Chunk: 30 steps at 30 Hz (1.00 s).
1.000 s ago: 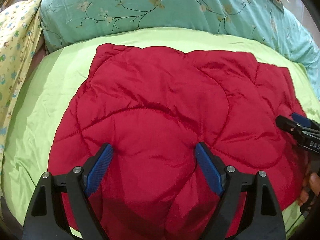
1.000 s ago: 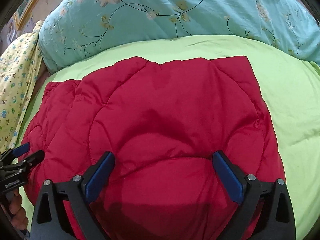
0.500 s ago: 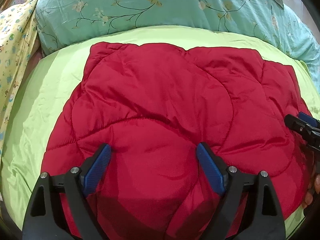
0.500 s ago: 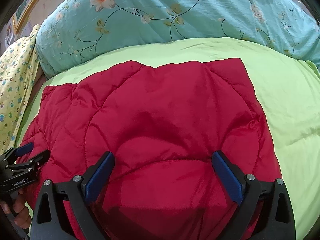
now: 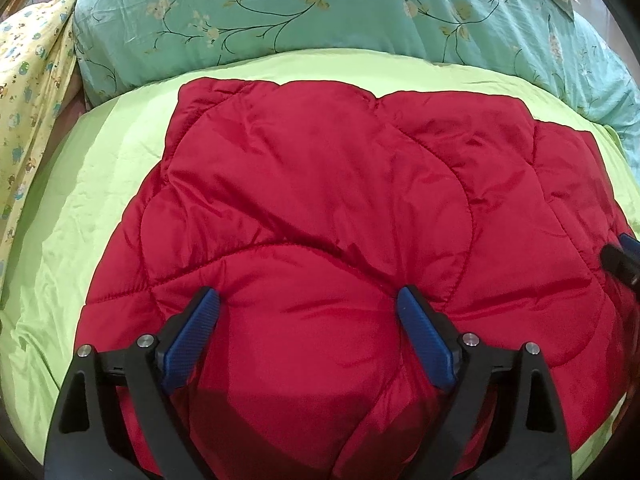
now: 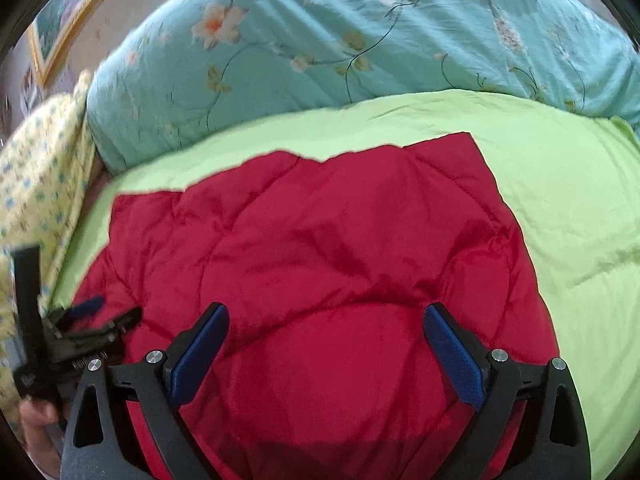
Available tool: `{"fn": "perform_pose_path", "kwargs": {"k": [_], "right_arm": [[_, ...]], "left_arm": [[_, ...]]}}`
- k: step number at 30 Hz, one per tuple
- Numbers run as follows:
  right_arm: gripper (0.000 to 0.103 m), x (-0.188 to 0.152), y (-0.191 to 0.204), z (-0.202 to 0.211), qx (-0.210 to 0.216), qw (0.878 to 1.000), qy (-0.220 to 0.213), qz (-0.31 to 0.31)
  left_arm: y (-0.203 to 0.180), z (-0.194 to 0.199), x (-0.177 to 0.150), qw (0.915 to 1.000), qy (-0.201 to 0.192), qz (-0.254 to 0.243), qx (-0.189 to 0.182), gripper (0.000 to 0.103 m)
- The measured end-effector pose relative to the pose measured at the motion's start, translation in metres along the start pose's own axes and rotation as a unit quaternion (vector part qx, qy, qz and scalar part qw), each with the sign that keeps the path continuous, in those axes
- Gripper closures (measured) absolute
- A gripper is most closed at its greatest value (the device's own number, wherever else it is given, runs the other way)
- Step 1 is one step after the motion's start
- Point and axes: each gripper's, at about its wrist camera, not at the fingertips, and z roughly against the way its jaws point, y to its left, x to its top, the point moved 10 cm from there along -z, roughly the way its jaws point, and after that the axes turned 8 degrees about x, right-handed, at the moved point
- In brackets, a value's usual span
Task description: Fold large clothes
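Observation:
A red quilted padded garment (image 5: pixel 320 208) lies folded flat on the green bedsheet (image 5: pixel 100 184); it also shows in the right wrist view (image 6: pixel 340 248). My left gripper (image 5: pixel 308 304) is open, its blue-padded fingers spread just above the garment's near part, holding nothing. My right gripper (image 6: pixel 326 316) is open above the garment's near right part, also empty. The right gripper's tip shows at the right edge of the left wrist view (image 5: pixel 622 258). The left gripper shows at the lower left of the right wrist view (image 6: pixel 92 320), with the hand holding it.
A teal floral duvet (image 5: pixel 320 12) is bunched along the far side of the bed. A yellow patterned cloth (image 5: pixel 28 80) hangs at the left. The green sheet (image 6: pixel 560 200) extends to the right of the garment. A framed picture (image 6: pixel 60 36) is on the far wall.
Both grippers have pulled back and risen from the garment, staying open. The right wrist view has tilted up, showing more of the duvet. The garment has not moved.

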Motion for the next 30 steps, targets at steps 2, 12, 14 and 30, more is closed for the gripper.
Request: {"fn": "perform_pose_path", "kwargs": {"k": [2,12,14,30], "right_arm": [[0.005,-0.003,-0.001,-0.006,-0.018,1.000,0.008,0.016],[0.004,-0.005,-0.011,-0.020,-0.030,0.999,0.022,0.021],[0.004,-0.005,-0.011,-0.020,-0.030,0.999,0.022,0.020],[0.005,-0.022,0.024,0.040,0.001,1.000,-0.001,0.022]], "left_arm": [[0.000,0.000,0.001,1.0000,0.001,0.000,0.001,0.011],[0.005,0.032,-0.006,0.9999,-0.010,0.000,0.009,0.012],[0.005,0.046,-0.010,0.9998,-0.017,0.002,-0.010,0.012],[-0.008,0.049,-0.035,0.9987,0.009,-0.002,-0.050,0.010]]}}
